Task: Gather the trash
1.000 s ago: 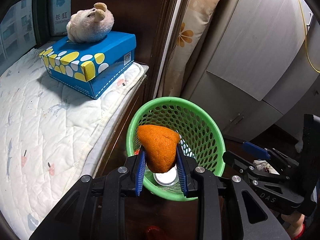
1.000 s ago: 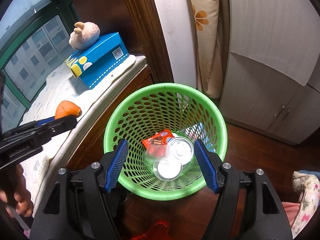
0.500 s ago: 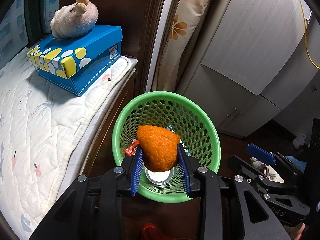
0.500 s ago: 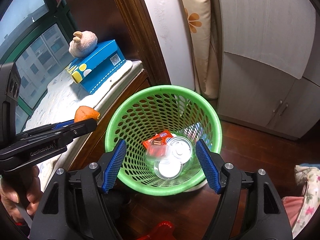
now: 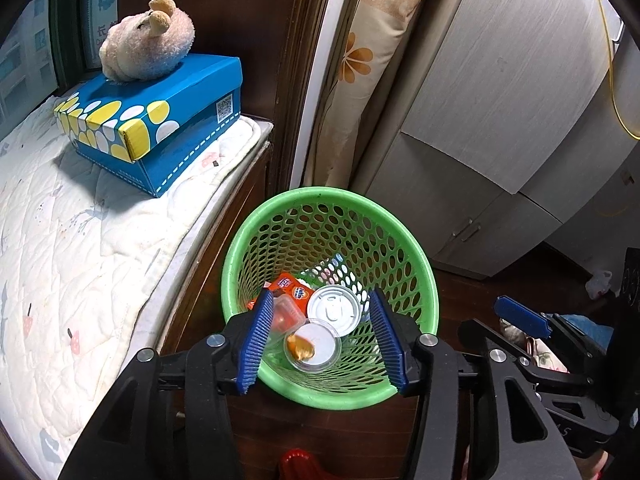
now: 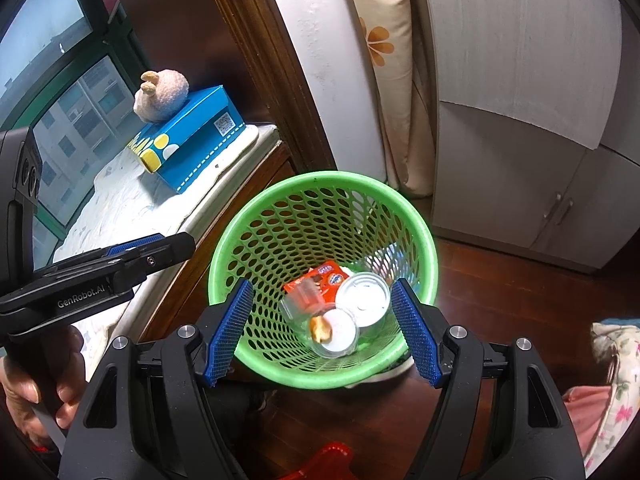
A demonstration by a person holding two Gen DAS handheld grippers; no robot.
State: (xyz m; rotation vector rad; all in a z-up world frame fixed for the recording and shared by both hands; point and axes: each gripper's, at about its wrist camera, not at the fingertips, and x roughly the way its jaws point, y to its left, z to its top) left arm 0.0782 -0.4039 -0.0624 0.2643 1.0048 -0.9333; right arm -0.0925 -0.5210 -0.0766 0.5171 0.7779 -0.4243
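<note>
- Two grippers are hovering over the green mesh wastebasket [image 5: 328, 394], placed there so a release lands inside.
- Left gripper [image 5: 322, 340]: its jaws have just been opening and are standing apart, nothing between them.
- Orange peel [image 5: 301, 347]: blurred, dropping onto the clear lid [image 5: 320, 354] among the basket's wrappers, beside the can lid [image 5: 334, 309].
- Right gripper [image 6: 320, 334]: fingers are apart and empty, waiting.

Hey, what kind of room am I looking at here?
Most likely a bedroom at home: a quilted pad on a window seat by the window, a plush toy on a blue box, wardrobe-style cabinets, and a green wastebasket on the wooden floor.
</note>
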